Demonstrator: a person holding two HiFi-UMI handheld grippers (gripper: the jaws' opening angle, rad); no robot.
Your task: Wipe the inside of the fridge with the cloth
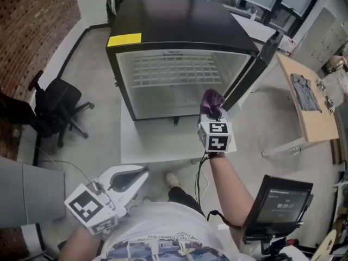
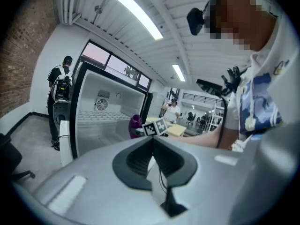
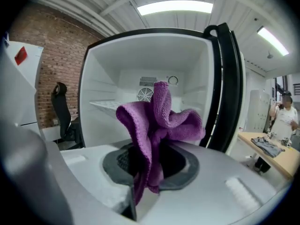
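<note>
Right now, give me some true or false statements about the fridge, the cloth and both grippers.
1. The fridge door stands open. True.
2. The left gripper holds the purple cloth. False: the right gripper is shut on it; the left gripper is shut and empty.
3. The cloth is pressed against the wire shelf. False: it is held in front of the opening, touching no part of the fridge.
4. A black office chair stands left of the fridge. True.
</note>
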